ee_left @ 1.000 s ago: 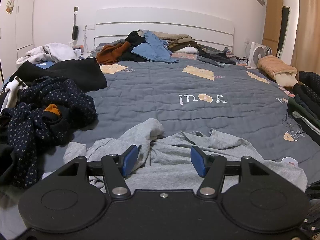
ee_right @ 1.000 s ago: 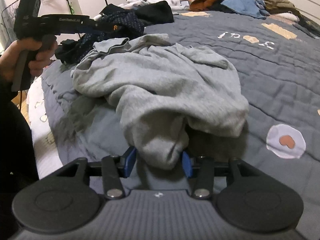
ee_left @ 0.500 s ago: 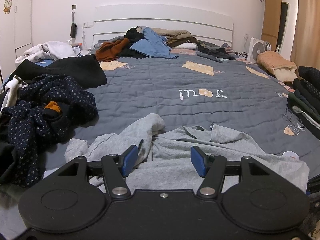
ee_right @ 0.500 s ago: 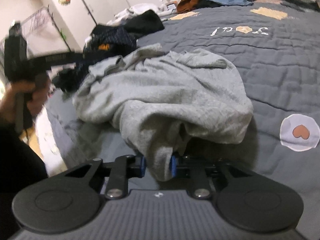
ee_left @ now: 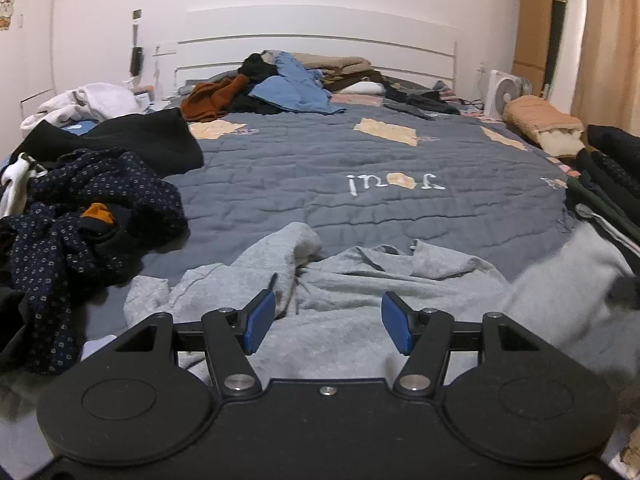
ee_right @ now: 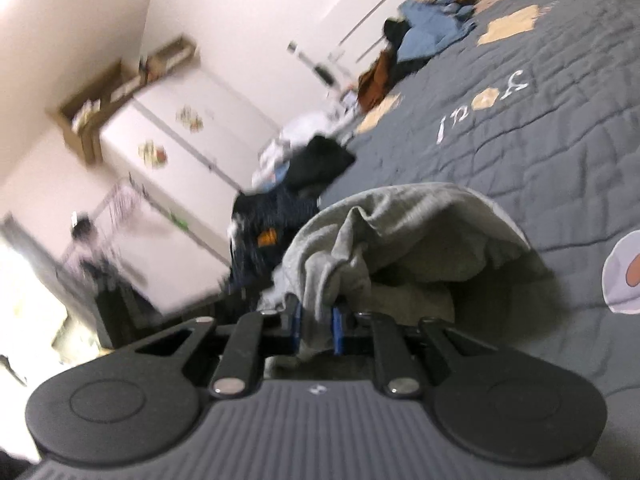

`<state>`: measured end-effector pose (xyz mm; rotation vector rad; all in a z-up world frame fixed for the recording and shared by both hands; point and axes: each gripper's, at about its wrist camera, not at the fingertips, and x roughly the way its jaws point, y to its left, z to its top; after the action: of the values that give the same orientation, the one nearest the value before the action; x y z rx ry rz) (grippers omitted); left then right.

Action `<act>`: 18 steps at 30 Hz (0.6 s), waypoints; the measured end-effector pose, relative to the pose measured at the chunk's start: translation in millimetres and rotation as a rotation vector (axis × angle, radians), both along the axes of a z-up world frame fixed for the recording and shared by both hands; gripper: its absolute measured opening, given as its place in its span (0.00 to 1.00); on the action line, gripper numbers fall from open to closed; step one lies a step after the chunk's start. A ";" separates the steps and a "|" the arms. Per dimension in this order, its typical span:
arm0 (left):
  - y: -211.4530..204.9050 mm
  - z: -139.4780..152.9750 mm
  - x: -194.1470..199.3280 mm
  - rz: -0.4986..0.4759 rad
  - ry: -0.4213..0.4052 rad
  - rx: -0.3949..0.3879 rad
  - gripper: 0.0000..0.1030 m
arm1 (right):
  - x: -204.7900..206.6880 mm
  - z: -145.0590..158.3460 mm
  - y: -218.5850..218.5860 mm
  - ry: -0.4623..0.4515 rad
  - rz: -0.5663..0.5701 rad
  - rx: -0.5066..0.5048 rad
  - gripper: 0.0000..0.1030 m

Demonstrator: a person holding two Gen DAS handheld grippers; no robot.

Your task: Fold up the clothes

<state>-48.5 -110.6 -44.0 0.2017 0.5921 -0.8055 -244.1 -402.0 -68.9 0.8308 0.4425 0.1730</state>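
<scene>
Grey sweatshirt (ee_left: pixel 352 292), a soft heathered knit with a fleecy look, lies crumpled in loose ridges and folds at the near edge of the bed (ee_left: pixel 320 168), on a slate-blue quilt stitched in wavy lines with pale patches and white lettering. In the left wrist view the left claw (ee_left: pixel 327 322) stands spread wide above the cloth, its blue ribbed pads (ee_left: pixel 260 318) apart and gripping nothing; whether they brush the fabric below I cannot tell. In the tilted, blurred right wrist view the right claw (ee_right: pixel 316 328) is clenched on a bunched wad of the sweatshirt (ee_right: pixel 384 240), the knit squeezed between the pads and rising from them in a hollow, hood-like arch lifted off the quilt. To the left of the sweatshirt sits a tangled dark navy garment (ee_left: pixel 80 208) printed with small squares, and a heap of rust, blue and tan clothes (ee_left: pixel 280 88) lies by the white slatted headboard (ee_left: pixel 320 44).
</scene>
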 end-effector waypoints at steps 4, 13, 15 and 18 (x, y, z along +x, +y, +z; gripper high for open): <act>-1.0 1.2 -8.4 -0.099 0.017 -0.022 0.57 | 5.4 -1.3 -10.1 -0.013 -0.066 0.057 0.14; -5.7 -2.4 -45.5 -0.464 0.081 -0.033 0.57 | 21.9 -6.5 -17.0 0.027 -0.118 0.071 0.14; -8.5 -6.2 -53.0 -0.517 0.078 -0.008 0.57 | 24.7 -5.8 -16.0 0.040 -0.117 0.052 0.14; -12.8 -13.1 -57.9 -0.549 0.089 0.029 0.57 | 27.7 -4.9 -15.7 0.061 -0.125 0.022 0.14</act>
<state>-106.4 -123.4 -57.1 0.3653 0.6413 -1.3419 -216.4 -417.7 -73.8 0.8839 0.4450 0.0374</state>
